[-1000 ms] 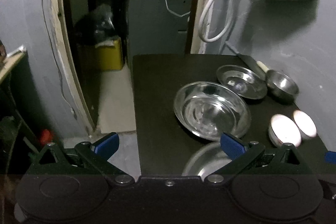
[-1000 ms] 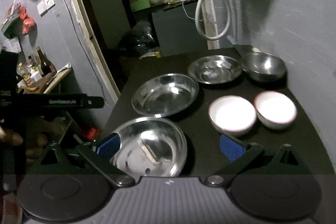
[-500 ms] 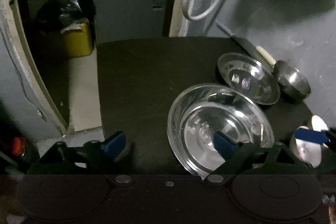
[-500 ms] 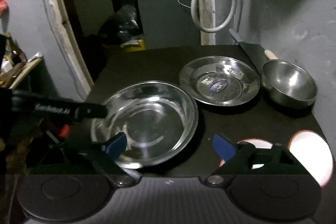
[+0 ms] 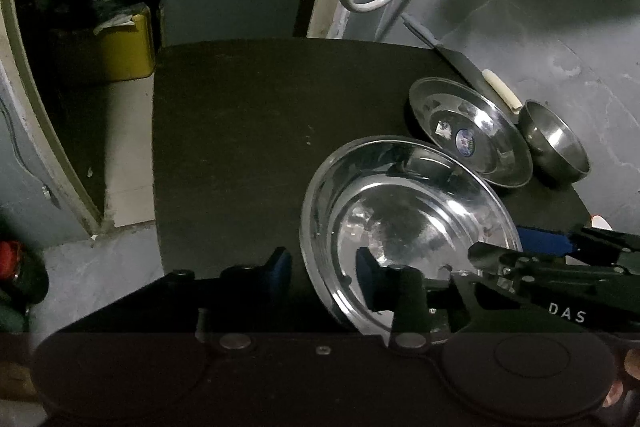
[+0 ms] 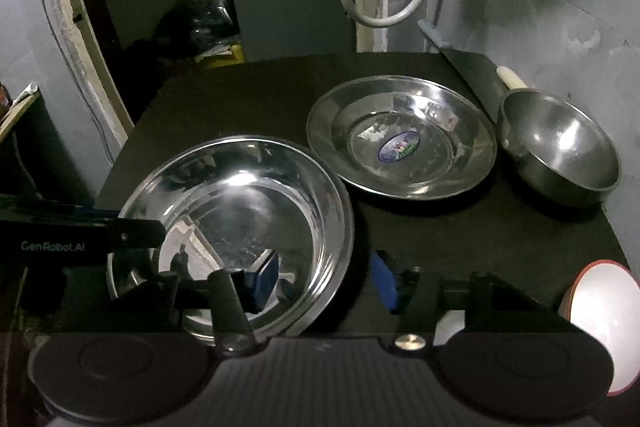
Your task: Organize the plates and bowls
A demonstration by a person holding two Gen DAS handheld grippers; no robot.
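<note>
A large steel plate [image 6: 236, 227] was seen on the near part of the dark bench [image 5: 240, 131]. Both grippers were positioned over its rim, approx. opposite each other.

Left gripper [image 5: 322, 273]: jaws were spread, with the plate's left rim located betw. the blue pads; right pad was inside the plate, left pad outside it. No contact could be confirmed.

Right gripper [image 6: 326, 277]: jaws were likewise spread, straddling the plate's right rim; left pad was over the plate interior, right pad over the bench. Nothing was clamped.

Other items, right-wrist view:
- A smaller steel plate w/ sticker [image 6: 402, 143] was set behind and to the right of the large plate, rims just beside each other.
- A steel bowl [image 6: 560, 155] was placed right of the stickered plate, near the wall.
- A white bowl w/ red rim [image 6: 600, 311] was partly visible at the near right edge.
- A knife [image 6: 480, 71] lay along the wall behind the bowl.
</note>
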